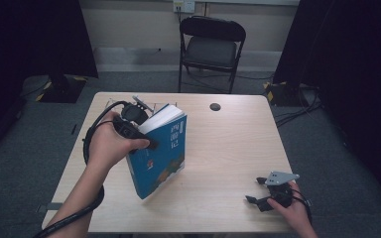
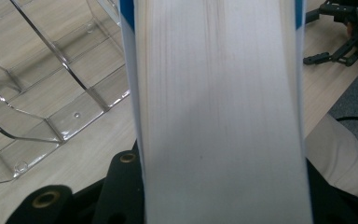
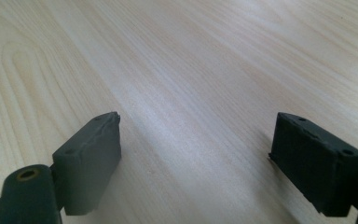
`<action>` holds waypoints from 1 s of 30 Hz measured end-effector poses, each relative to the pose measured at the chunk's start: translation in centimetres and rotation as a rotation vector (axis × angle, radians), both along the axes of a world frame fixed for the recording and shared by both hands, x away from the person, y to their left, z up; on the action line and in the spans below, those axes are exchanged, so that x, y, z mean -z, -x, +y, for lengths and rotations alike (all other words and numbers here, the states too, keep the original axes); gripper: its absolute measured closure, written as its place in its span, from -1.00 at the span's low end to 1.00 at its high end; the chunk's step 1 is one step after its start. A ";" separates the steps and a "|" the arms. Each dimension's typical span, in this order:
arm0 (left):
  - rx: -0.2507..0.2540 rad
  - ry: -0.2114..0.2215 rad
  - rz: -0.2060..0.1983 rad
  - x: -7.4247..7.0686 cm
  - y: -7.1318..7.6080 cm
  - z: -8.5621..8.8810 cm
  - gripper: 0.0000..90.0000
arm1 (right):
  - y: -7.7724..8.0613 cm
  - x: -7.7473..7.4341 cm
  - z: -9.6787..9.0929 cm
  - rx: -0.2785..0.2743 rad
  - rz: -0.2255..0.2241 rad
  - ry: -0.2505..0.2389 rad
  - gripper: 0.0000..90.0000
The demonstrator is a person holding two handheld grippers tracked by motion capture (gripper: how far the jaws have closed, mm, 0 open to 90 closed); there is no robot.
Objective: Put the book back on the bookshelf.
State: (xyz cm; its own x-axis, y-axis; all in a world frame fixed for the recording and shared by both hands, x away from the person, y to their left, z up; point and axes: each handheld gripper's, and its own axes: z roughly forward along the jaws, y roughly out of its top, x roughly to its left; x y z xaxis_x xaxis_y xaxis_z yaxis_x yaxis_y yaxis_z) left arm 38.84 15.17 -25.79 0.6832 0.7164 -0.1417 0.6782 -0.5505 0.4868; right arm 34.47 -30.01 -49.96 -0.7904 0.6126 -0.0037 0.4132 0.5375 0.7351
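High view — book (image 1: 161, 153) upright, tilted right

High view: fixed above the person's side, faces forward and down; takes in the whole bench (image 1: 228, 148) and a chair (image 1: 211, 47) beyond.
Left tongs view: rides the left tongs (image 2: 214, 196), looks along them, very near a book (image 2: 219, 116) page edge.
Right tongs view: rides the right tongs (image 3: 196, 154), low, close over bare bench.
Shared: left view and high view both show the right tongs (image 1: 264, 192) and book.
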 end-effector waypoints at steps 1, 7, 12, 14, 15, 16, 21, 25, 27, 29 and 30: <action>0.004 -0.005 -0.001 0.0 0.0 0.1 0.38 | 0.0 0.0 0.0 0.000 0.000 0.000 -0.66; -0.009 -0.002 -0.007 -0.1 0.3 0.7 0.37 | 0.0 0.0 0.0 0.000 0.000 0.000 -0.66; -0.029 0.004 -0.001 -0.2 0.5 1.4 0.38 | 0.0 0.0 0.0 0.000 0.000 0.000 -0.66; -0.035 0.003 -0.002 -0.1 0.5 1.6 0.37 | 0.0 0.0 0.0 0.000 0.000 0.000 -0.66; -0.038 0.000 -0.002 -0.1 0.5 1.7 0.37 | 0.0 0.0 0.0 0.000 0.000 0.000 -0.66; -0.040 0.003 -0.001 0.0 0.5 1.7 0.37 | 0.0 0.0 0.0 -0.001 0.000 0.000 -0.66; -0.048 -0.008 -0.003 0.0 0.5 2.2 0.37 | 0.0 0.0 0.0 0.000 0.000 0.000 -0.66; -0.069 0.003 0.000 -0.1 0.3 2.5 0.37 | 0.0 0.0 0.0 0.000 0.000 0.000 -0.66; -0.074 0.006 -0.002 -0.1 0.2 2.6 0.37 | 0.0 0.0 0.0 0.000 0.000 0.000 -0.66; -0.090 0.009 0.001 -0.1 0.0 2.7 0.37 | 0.0 0.0 0.0 0.000 0.000 0.000 -0.66; -0.089 0.004 0.002 0.0 -0.1 2.7 0.38 | 0.0 0.0 0.0 0.000 0.000 0.000 -0.66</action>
State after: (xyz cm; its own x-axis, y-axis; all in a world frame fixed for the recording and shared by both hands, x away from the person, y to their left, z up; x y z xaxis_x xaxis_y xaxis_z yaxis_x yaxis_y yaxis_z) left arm 38.91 17.85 -25.75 0.6165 0.7737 -0.1460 0.7252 -0.4858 0.4880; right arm 34.47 -30.01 -49.96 -0.7905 0.6124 -0.0032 0.4134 0.5375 0.7350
